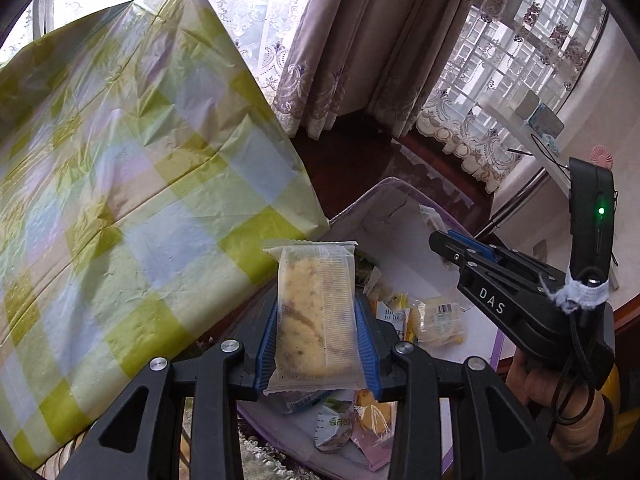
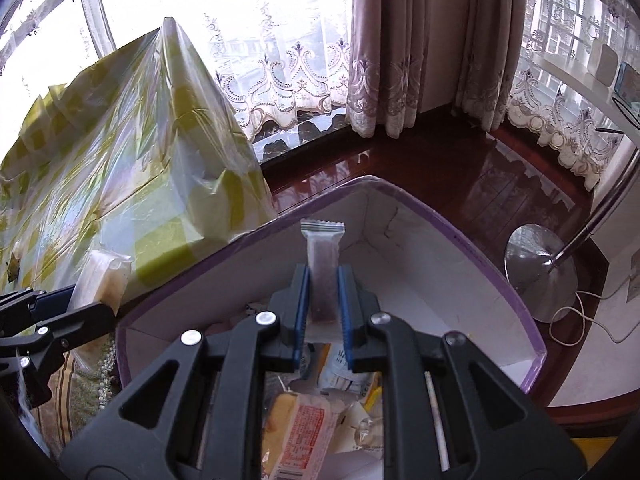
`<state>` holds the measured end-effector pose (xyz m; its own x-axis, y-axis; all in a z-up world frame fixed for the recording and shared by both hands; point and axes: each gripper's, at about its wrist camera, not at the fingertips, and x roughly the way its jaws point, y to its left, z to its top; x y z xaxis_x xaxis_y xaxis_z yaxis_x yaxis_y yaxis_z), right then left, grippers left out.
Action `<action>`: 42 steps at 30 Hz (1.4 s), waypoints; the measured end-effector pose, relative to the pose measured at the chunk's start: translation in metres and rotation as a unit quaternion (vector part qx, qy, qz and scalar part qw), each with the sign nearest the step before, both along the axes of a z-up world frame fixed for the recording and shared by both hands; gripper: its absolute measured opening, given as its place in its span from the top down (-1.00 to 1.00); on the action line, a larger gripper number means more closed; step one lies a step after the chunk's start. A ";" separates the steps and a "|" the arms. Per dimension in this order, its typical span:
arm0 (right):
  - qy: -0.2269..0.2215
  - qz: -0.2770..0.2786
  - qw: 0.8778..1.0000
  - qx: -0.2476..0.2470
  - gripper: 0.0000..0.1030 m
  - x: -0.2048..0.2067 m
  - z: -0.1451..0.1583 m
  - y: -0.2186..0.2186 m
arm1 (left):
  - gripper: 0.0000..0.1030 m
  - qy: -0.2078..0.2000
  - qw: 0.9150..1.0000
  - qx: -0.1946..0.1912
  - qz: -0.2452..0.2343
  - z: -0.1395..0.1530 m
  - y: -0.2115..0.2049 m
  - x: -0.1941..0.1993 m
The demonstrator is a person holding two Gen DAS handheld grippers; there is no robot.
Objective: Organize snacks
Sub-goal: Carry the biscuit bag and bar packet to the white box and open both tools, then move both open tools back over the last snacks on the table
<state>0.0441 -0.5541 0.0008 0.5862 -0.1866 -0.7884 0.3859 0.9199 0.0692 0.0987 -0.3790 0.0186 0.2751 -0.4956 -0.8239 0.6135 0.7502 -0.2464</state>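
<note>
My left gripper [image 1: 316,320] is shut on a clear-wrapped yellow cake slice [image 1: 314,312] and holds it above the edge of a purple-rimmed white box [image 1: 384,192]. My right gripper [image 2: 324,304] is shut on a slim clear packet with a dark brown bar [image 2: 323,272] and holds it over the same box [image 2: 460,240]. Several wrapped snacks [image 2: 304,428] lie in the box. The right gripper also shows in the left wrist view [image 1: 448,244]. The left gripper with its cake slice [image 2: 102,280] shows at the left of the right wrist view.
A large block covered in green-and-yellow checked plastic [image 1: 132,184] stands left of the box, touching it. Dark red wooden floor [image 2: 440,160], curtains [image 2: 420,40] and a lamp's metal base [image 2: 540,268] lie beyond. A white cable [image 2: 588,320] runs on the floor at right.
</note>
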 end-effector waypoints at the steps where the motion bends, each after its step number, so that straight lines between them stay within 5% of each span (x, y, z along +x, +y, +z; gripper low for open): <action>1: 0.001 -0.005 1.000 -0.003 0.63 0.000 0.000 -0.002 | 0.27 0.001 1.000 -0.002 -0.003 -0.001 -0.005 0.000; 5: 0.002 -0.014 1.000 -0.003 0.58 0.001 -0.001 -0.011 | 0.18 0.001 1.000 -0.005 -0.013 -0.002 -0.020 0.002; 9: 0.001 -0.023 1.000 -0.011 -0.11 -0.002 -0.001 -0.013 | -0.02 0.001 1.000 -0.003 -0.011 -0.004 -0.019 0.002; 28: -0.006 0.011 1.000 -0.020 -0.34 0.010 0.014 0.017 | -0.03 -0.005 0.997 -0.030 0.070 0.005 0.038 0.025; 42: -0.011 0.099 0.995 -0.032 -0.44 0.040 0.033 0.097 | -0.03 -0.021 0.983 -0.058 0.175 0.017 0.130 0.056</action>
<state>0.0839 -0.4572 0.0339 0.6331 -0.1148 -0.7655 0.1957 0.9806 0.0148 0.1543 -0.2487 0.0355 0.4779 -0.4549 -0.7515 0.3346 0.8852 -0.3231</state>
